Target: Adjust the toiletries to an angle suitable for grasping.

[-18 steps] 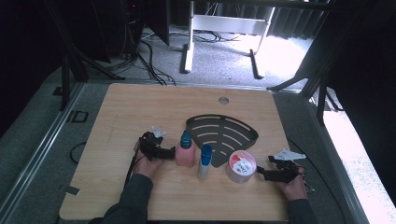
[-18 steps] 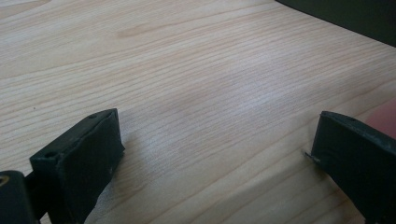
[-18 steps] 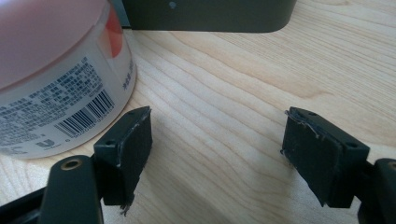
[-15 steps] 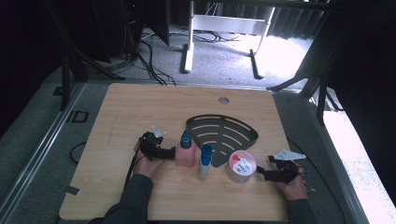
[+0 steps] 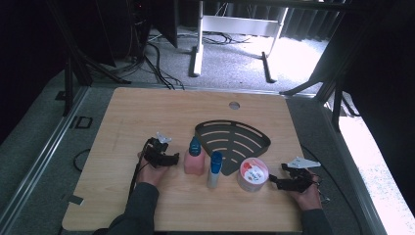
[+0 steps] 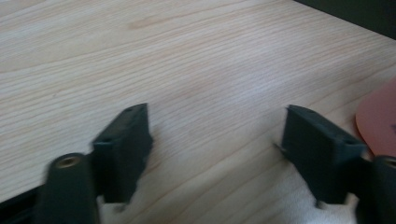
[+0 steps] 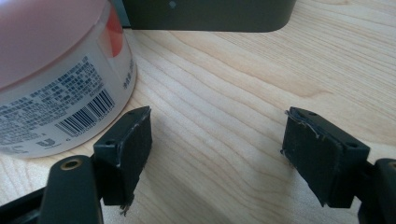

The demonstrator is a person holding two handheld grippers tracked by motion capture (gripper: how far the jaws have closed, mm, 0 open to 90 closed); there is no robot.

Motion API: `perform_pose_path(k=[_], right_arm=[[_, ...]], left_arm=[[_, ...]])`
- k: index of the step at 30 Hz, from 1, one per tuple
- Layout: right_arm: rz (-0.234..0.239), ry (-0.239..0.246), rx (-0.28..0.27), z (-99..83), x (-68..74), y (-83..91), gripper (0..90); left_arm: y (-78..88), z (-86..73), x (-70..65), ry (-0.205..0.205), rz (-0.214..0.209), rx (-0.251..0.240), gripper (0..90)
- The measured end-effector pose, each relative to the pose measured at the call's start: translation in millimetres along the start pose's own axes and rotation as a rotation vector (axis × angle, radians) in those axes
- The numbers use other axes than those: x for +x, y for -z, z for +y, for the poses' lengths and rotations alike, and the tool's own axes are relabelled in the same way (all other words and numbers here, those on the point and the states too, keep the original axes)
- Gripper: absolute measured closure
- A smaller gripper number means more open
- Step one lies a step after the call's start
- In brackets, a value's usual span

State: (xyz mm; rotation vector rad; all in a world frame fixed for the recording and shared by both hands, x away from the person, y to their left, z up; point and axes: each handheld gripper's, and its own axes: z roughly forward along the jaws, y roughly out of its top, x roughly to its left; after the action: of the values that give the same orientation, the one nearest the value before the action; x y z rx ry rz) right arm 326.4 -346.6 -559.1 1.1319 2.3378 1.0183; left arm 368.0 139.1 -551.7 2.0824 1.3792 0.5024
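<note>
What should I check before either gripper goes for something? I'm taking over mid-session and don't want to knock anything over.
1. Left gripper fingers open with nothing between them: ok, bare wood shows in the gap in the left gripper view.
2. Right gripper fingers open and free: ok.
3. Round tub apart from the right gripper's fingers: ok, it stands just beside one finger, with a narrow gap.
4. Pink bottle upright: ok, just off the left gripper's tips.
5. Blue-capped tube upright: ok, though slim and close between bottle and tub, so likely easy to tip.
6. Black rack flat on the table: ok.
</note>
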Motion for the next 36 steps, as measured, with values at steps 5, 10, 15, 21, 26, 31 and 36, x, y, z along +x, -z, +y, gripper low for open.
perform_pose_path(k=[5, 10, 15, 21, 26, 31, 36], right_arm=[[0.002, 0.002, 0.0, 0.0, -0.1, 0.0, 23.2], [0.003, 0.003, 0.001, 0.0, -0.1, -0.1, 22.9], [0.005, 0.003, 0.001, 0.1, -0.1, -0.1, 22.6], [0.006, 0.005, 0.001, -0.1, 0.0, 0.0, 22.5], [0.007, 0.007, 0.002, -0.5, 0.0, 0.5, 22.2], [0.008, 0.007, 0.002, -0.6, -0.2, 0.6, 22.1], [0.008, 0.007, 0.002, -0.5, -0.2, 0.6, 22.1]], left_arm=[[2.2, 0.5, 2.4, 0.01, 0.009, 0.011, 42.8], [2.7, 0.3, 2.8, 0.002, -0.001, 0.017, 41.2], [6.9, 0.9, 0.4, -0.008, 0.031, 0.025, 49.3], [19.7, 2.7, -1.2, -0.007, 0.005, -0.029, 58.4], [30.6, 3.3, -1.3, -0.012, -0.017, -0.065, 69.2], [40.4, 3.6, -6.4, -0.04, -0.062, -0.093, 88.1], [50.1, 4.2, -11.6, -0.062, -0.103, -0.113, 90.0]])
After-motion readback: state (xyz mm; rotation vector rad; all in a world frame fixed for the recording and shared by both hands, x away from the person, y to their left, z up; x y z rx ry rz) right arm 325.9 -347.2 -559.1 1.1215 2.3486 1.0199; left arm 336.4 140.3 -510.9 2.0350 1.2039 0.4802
